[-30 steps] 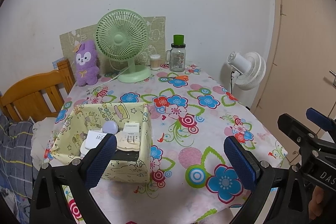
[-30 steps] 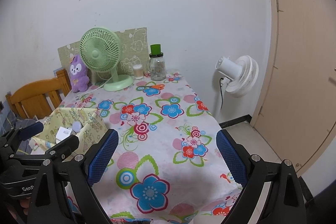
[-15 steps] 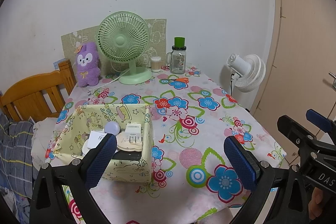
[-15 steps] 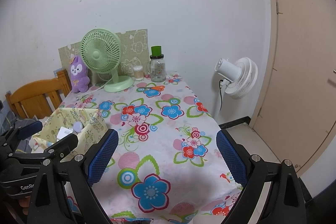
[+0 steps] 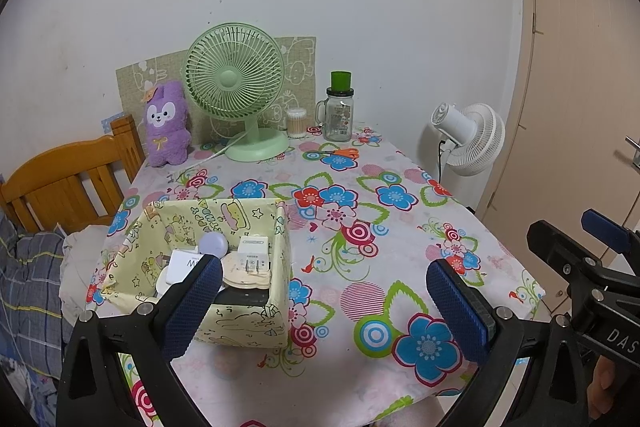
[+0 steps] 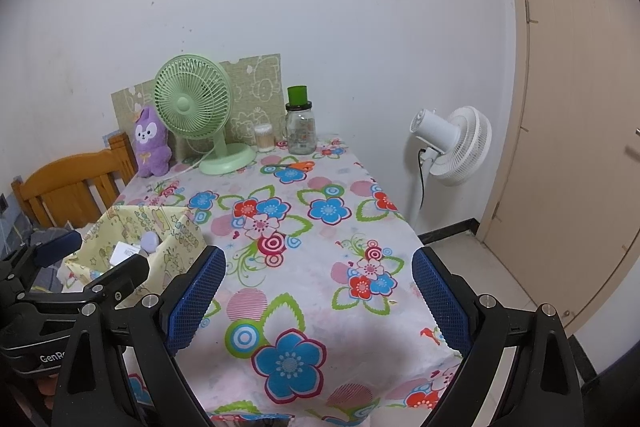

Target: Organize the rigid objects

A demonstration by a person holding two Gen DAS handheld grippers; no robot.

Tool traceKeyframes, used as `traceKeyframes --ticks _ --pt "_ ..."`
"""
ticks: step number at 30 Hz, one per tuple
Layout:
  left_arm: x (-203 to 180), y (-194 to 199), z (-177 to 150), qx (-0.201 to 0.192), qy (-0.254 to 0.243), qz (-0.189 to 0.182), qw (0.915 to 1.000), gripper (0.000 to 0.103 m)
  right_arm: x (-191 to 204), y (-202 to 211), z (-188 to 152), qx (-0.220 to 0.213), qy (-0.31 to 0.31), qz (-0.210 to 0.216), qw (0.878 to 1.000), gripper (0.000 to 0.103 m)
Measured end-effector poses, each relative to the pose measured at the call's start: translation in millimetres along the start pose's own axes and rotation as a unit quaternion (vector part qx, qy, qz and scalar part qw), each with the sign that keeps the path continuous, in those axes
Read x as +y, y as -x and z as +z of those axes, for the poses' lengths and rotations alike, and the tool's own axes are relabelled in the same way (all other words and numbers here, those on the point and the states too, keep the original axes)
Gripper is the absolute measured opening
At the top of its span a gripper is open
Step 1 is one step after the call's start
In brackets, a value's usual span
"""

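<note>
Box [image 5: 248, 323] sitting near table [image 5: 360, 311] edge, holding charger [image 5: 253, 255]; green fan [image 5: 234, 83], jar [image 5: 339, 117], scissors [image 5: 340, 153] standing behind. Left tool [image 5: 320, 303], right tool [image 6: 318, 301] both hanging spread, pinching nothing.

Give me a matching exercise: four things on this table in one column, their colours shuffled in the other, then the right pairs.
Things:
1. desk fan
2. plush toy
3. scissors handles
4. plug adapter in the box

Colours:
A. orange
B. white
C. pale green
D. purple

Pairs: 1-C, 2-D, 3-A, 4-B
</note>
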State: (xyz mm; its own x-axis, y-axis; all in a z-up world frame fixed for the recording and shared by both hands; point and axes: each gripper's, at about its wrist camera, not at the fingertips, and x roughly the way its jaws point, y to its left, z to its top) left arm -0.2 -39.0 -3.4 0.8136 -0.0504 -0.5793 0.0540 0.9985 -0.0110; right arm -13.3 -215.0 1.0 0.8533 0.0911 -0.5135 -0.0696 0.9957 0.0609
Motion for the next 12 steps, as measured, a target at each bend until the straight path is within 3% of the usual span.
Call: traceKeyframes --ticks 12 --pt "1.7 0.4 0.1 0.0 0.001 0.0 1.0 0.103 0.0 -1.3 0.5 0.001 0.0 0.0 1.0 0.096"
